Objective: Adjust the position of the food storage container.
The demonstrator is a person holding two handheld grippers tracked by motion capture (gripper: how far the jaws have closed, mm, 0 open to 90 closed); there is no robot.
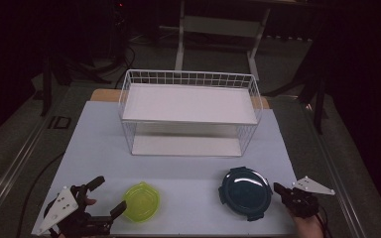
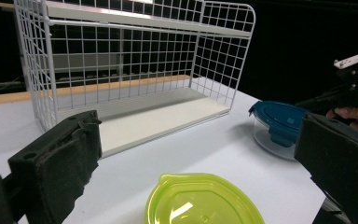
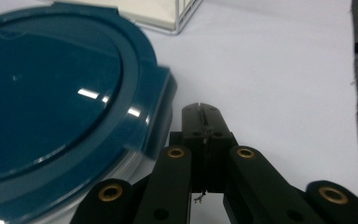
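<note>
Black two-jaw left gripper [image 1: 105, 197], padded with worn dark foam, topped by a grey three-cornered plate. Black right gripper [image 3: 200, 110], linked arms studded with brass-ringed pivots.

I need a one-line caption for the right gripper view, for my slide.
Right claw, jaws shut with nothing between them, beside the dark blue container lid on the white table.

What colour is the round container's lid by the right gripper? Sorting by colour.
Dark teal lid; the right gripper view shows it best.

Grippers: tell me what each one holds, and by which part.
Nothing is held. The right gripper is shut on nothing, beside a side clasp of the blue container. The left gripper is open, next to the green container, its jaws not pressing it.
</note>
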